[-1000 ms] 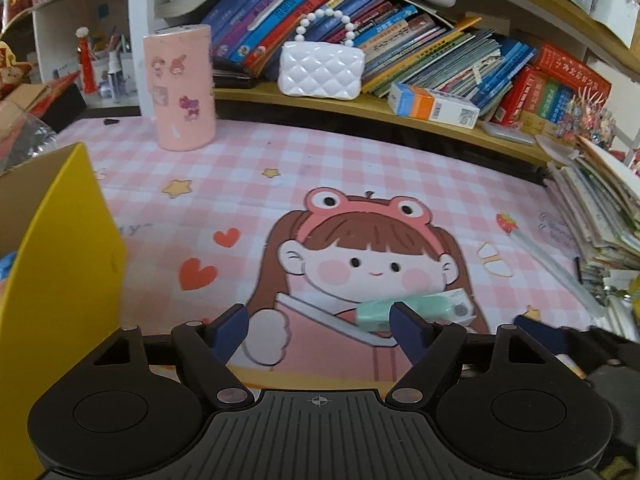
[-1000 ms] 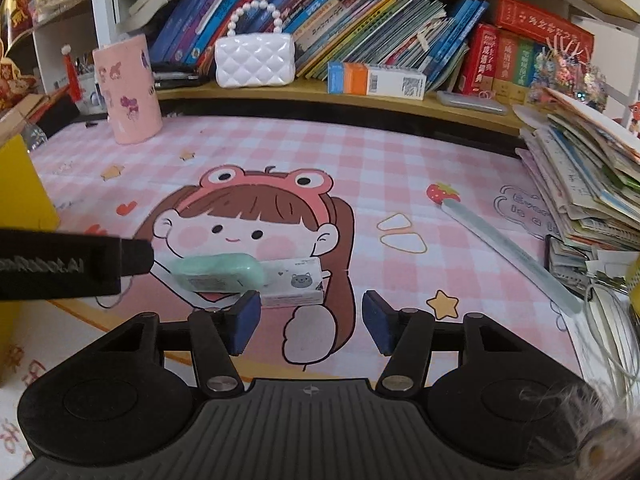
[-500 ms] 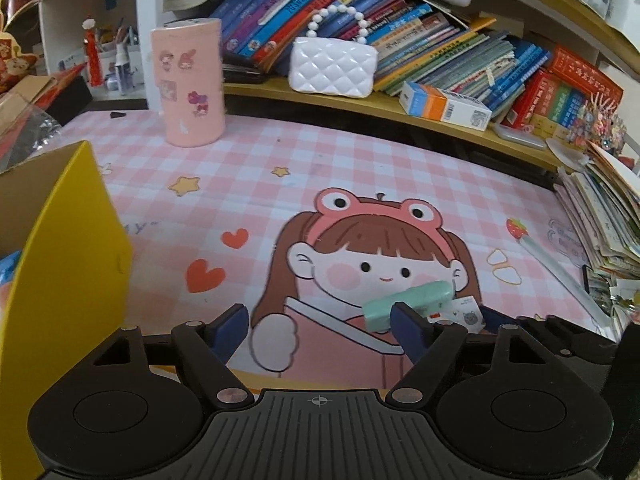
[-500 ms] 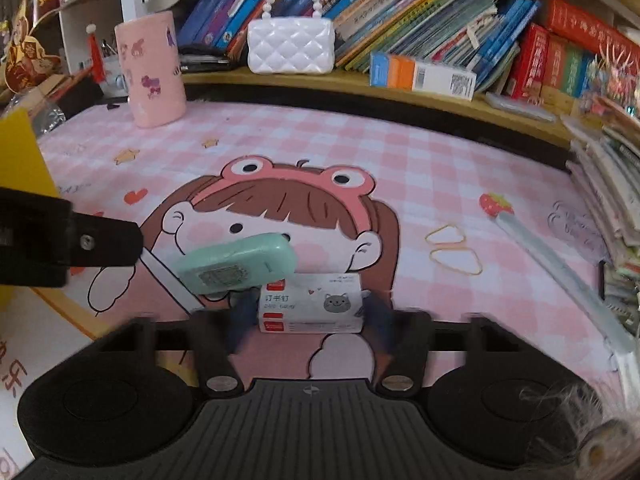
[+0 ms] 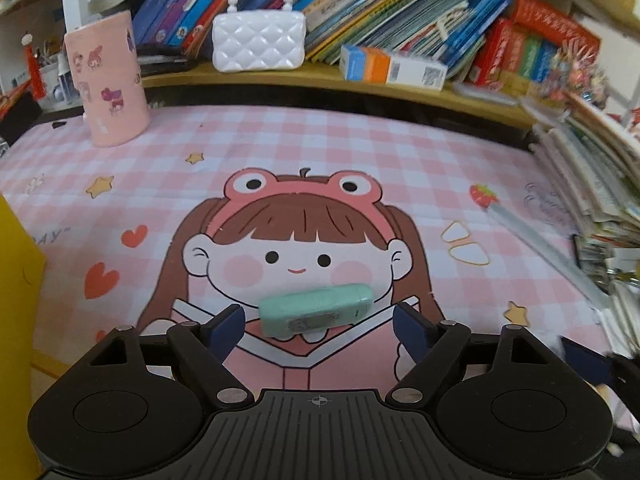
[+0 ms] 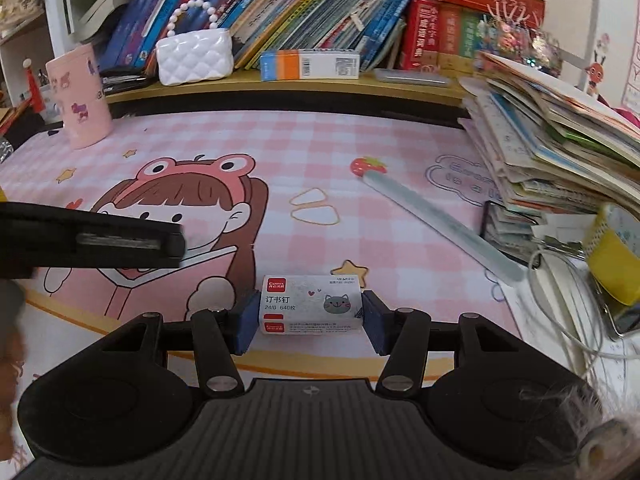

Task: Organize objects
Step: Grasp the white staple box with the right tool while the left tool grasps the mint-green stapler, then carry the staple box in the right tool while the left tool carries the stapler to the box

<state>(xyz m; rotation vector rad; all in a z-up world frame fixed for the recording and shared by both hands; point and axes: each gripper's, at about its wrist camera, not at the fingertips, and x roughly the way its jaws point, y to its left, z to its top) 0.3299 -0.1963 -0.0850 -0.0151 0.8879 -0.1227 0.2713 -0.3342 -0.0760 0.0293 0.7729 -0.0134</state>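
my right gripper (image 6: 308, 316) has its blue pads pressed on the two short ends of the white staple box (image 6: 311, 305), so the box is clamped and sits low over the near edge of the pink checked mat (image 6: 360, 148) on the counter. its jaws have just been closing, with the box between them. my left gripper (image 5: 316, 322) stands wide, both pads clear of the mint green stapler (image 5: 316, 310), which lies crosswise on the mat between and just beyond the fingertips, on the cartoon girl's chin.

to do this step well, i judge the left should go forward and a little lower until the stapler's body is fully between the pads, then close across it squarely; it is rounded and tilted slightly, so a grip near one end could twist it out. the right should keep the box level and not squeeze harder, since thin card can buckle.

both grippers point forward and downward at the mat, wrists near level, no marked roll. from the right view the left one's dark finger reaches in from the left, close beside my right, so i'd keep them apart while lifting. the yellow box (image 5: 18, 280) at the near left looks a likely place for these things.
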